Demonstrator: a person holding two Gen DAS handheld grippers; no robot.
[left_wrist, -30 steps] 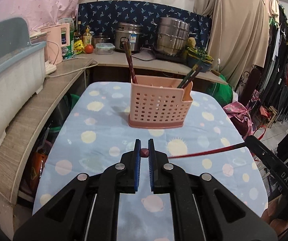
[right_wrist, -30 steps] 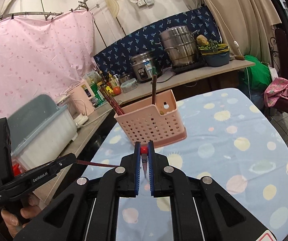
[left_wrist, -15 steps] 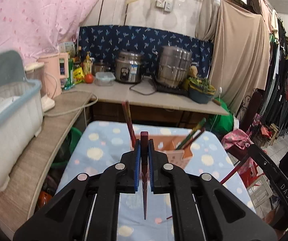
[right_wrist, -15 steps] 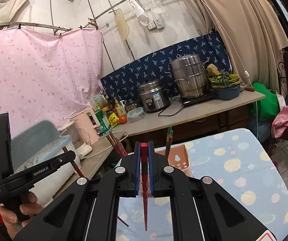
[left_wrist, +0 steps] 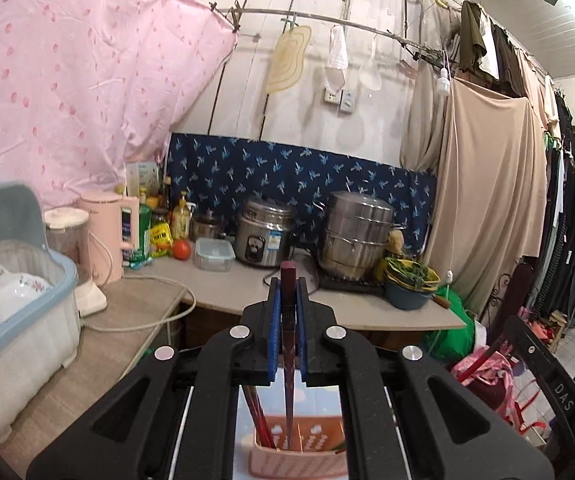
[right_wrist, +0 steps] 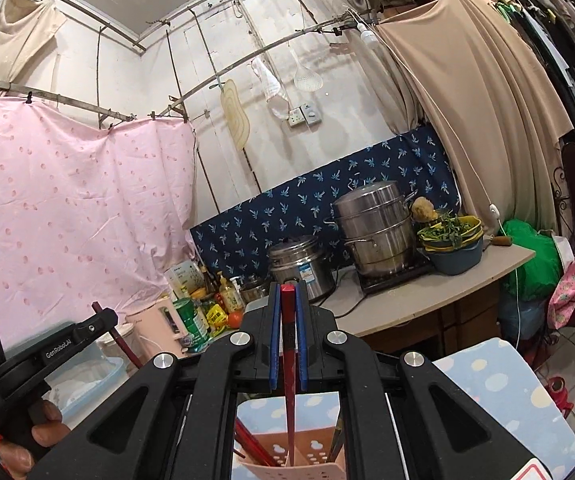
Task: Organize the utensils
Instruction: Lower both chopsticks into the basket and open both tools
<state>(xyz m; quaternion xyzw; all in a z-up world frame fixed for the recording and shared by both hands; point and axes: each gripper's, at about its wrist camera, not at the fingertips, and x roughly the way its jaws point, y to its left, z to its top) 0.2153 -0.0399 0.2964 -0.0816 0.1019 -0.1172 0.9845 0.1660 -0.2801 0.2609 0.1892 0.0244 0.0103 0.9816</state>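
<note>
We lower two chopsticks into the pink holder (left_wrist: 299, 458).

Our left gripper (left_wrist: 287, 322) is closed on a dark chopstick (left_wrist: 288, 364), our right gripper (right_wrist: 287, 330) on a red chopstick (right_wrist: 289, 376); both tips hang inside the holder, so next we should open the jaws. Several chopsticks stand there; we cannot count them exactly.

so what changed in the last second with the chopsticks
Both grippers swung up from level to upright, turning each held chopstick vertical, tips now pointing into the pink holder. Left gripper keeps the dark chopstick, right gripper the red chopstick. Jaws stayed shut; nothing released yet.
</note>
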